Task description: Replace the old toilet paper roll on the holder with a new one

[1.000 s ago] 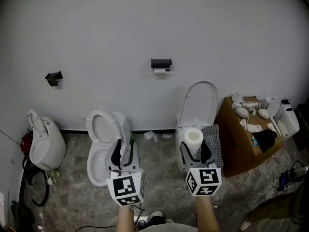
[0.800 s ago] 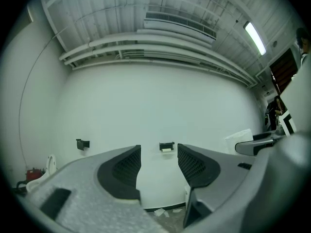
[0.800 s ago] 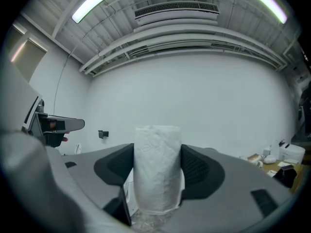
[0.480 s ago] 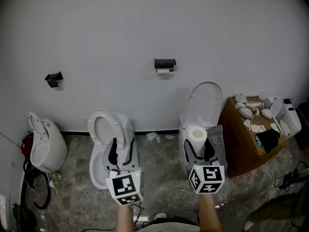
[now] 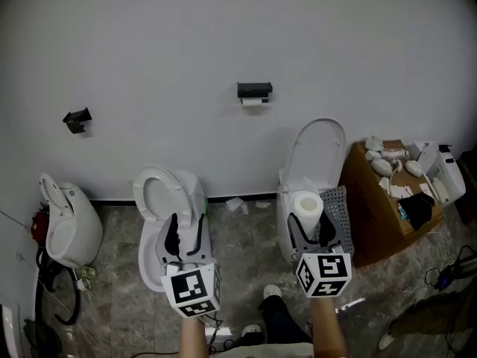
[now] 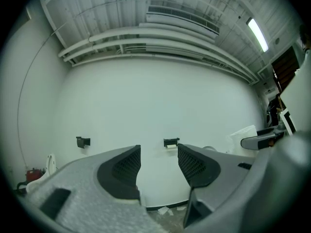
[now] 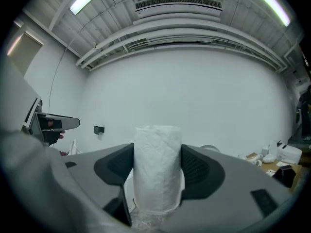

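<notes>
A black wall holder [image 5: 254, 89] carries a nearly spent roll [image 5: 253, 102] high on the white wall; the holder [image 6: 171, 142] also shows between the left jaws, far off. My right gripper [image 5: 308, 228] is shut on a full white toilet paper roll [image 5: 306, 206], held upright. In the right gripper view that roll [image 7: 157, 166] fills the gap of the right gripper [image 7: 157, 165], with both pads against it. My left gripper [image 5: 186, 230] is open and empty, and its jaws have just been opening. In its own view the left gripper [image 6: 158, 166] has only the wall between its fingers.
A second black holder [image 5: 77, 119] hangs further left on the wall. Three toilets stand along the wall: one [image 5: 65, 222] at left, one [image 5: 160, 200] under my left gripper, one with a raised lid [image 5: 319, 151] by my right. A cardboard box [image 5: 373, 215] of parts sits at right.
The person has stepped forward: a foot and leg now show at the bottom edge. Both grippers moved on toward the wall, the roll still held in the right one.
</notes>
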`<state>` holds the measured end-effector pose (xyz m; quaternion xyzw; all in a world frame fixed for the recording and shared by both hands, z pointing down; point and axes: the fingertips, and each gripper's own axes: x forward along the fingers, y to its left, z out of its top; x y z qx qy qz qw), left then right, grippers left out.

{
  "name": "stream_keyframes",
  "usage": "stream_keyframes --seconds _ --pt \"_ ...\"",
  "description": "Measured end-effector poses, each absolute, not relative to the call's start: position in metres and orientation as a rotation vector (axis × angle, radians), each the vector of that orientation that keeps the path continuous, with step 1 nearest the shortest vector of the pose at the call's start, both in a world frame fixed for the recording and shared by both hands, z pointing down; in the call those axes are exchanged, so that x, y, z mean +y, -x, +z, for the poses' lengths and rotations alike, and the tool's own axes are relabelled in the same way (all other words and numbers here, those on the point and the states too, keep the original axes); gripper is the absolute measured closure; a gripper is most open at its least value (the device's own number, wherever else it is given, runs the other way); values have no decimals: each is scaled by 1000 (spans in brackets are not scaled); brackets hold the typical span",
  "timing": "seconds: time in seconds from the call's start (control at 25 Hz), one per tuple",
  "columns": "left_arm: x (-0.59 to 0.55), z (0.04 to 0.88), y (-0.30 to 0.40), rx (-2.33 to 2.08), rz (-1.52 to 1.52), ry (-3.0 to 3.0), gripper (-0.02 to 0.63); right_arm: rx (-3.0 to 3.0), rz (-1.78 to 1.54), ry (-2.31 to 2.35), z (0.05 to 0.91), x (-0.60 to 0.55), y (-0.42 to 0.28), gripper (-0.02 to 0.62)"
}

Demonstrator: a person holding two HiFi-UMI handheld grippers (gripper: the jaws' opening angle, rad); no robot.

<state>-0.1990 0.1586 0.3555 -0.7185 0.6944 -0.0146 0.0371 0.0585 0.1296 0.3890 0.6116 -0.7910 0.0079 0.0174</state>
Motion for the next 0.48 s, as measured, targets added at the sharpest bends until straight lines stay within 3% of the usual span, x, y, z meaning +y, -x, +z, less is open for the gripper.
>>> stream_keyframes --seconds 0.48 --pt "60 368 186 2167 -64 2170 387 -2494 28 -1847 398 23 -68 313"
